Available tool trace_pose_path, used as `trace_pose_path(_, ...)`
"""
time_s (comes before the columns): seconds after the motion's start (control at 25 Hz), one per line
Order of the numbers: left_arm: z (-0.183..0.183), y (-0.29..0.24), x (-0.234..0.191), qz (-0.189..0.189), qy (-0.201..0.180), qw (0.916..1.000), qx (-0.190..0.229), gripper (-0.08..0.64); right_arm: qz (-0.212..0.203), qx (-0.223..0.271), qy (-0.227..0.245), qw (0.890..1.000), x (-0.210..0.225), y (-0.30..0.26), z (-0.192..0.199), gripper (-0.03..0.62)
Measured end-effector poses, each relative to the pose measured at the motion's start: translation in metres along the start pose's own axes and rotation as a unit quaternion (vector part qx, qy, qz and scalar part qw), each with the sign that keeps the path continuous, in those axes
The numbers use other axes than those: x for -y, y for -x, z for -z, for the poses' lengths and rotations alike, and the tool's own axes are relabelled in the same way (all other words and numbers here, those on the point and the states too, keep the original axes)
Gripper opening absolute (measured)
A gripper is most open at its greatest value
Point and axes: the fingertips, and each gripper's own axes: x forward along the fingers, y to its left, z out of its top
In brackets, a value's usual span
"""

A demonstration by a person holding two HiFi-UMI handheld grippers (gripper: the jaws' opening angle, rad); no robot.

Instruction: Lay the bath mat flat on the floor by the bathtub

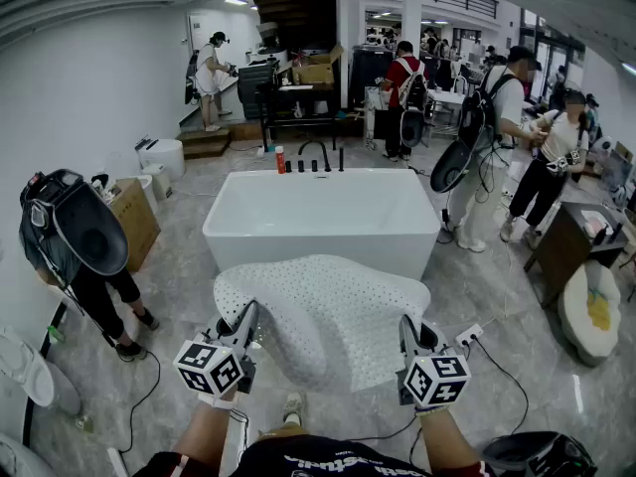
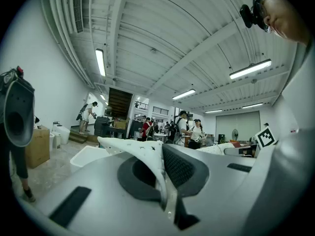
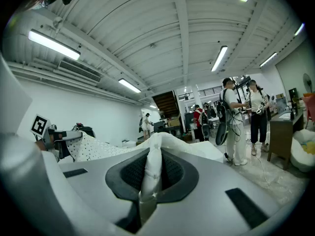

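Holding the white bath mat aloft before the bathtub, near corners pinched tight in left gripper and right gripper; lower evenly, setting far edge on floor first, keeping it taut.

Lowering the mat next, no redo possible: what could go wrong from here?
The left tongs and right tongs pinch only the near edge of the mat, so one side may slip out. The mat bulges upward between them and could land folded. A power strip and cable lie on the floor to its right; the mat might cover them.
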Motion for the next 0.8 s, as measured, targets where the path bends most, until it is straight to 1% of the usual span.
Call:
trace_pose_path(0.48, 0.0, 0.0, -0.004, 0.0, 0.026, 0.9997, -0.001, 0.026, -0.001, 0.001, 0.003, 1.0, -0.002, -0.003, -0.005, 0.041)
trace_pose_path(0.68, 0.003, 0.002, -0.01, 0.001, 0.022, 0.9997, -0.005, 0.026, -0.005, 0.003, 0.006, 1.0, -0.009, -0.005, -0.003, 0.043)
trace_pose_path(0.8, 0.005, 0.002, -0.011, 0.003, 0.022, 0.9997, -0.007, 0.026, -0.014, -0.001, 0.02, 1.0, -0.013, -0.006, -0.002, 0.043)
